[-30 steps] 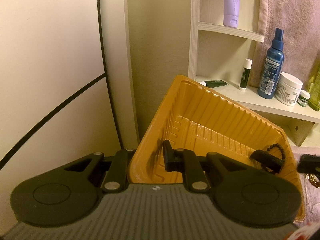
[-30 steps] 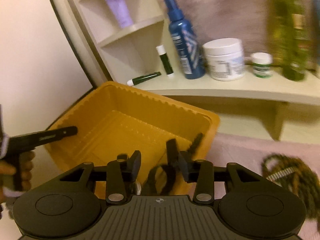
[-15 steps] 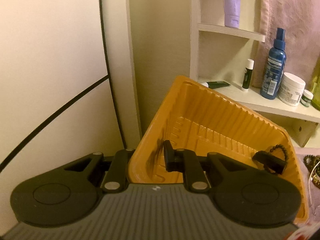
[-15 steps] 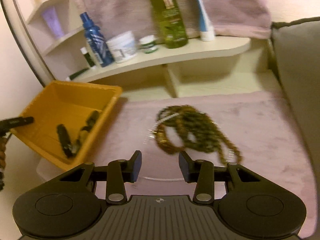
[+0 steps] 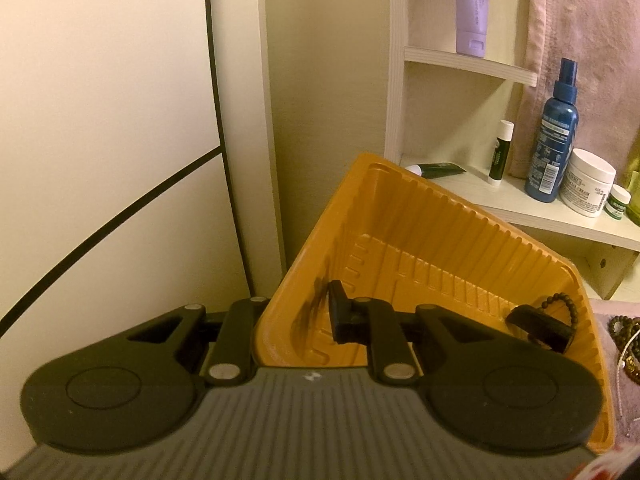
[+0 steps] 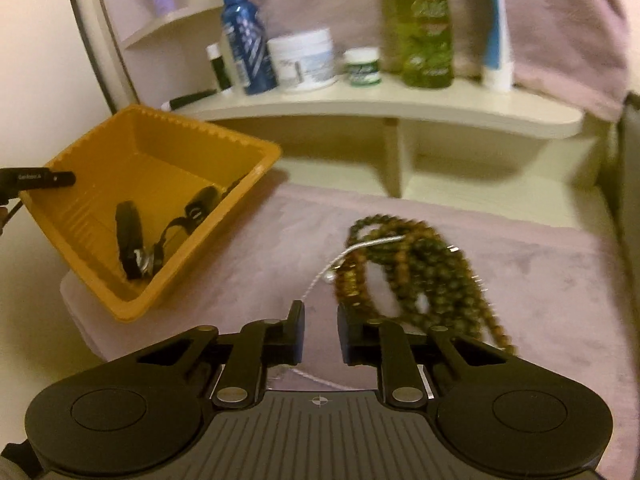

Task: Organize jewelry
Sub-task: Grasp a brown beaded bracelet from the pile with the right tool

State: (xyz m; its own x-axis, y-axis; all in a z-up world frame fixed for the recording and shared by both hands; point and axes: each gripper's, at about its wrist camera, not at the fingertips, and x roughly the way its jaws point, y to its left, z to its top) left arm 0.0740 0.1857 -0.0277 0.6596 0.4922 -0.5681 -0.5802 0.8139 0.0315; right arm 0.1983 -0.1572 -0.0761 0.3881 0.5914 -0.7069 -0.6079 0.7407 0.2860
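Pinching the tipped orange bin's [image 5: 420, 240] wall, left tool [image 5: 296, 320], right tool [image 6: 320, 330] closing with nothing between its jaws, just over a thin silver chain [image 6: 360, 248], beads [image 6: 416, 268] heaped on pink cloth [image 6: 540, 280] beside bin.

The white jar [image 5: 587, 182] on the shelf [image 5: 520, 208] carries the words "KIEHL'S" and "FACIAL CREAM". The labels on the blue spray bottle [image 5: 554, 136], purple tube [image 5: 473, 4] and green bottle [image 6: 427, 28] are too small or blurred to read.
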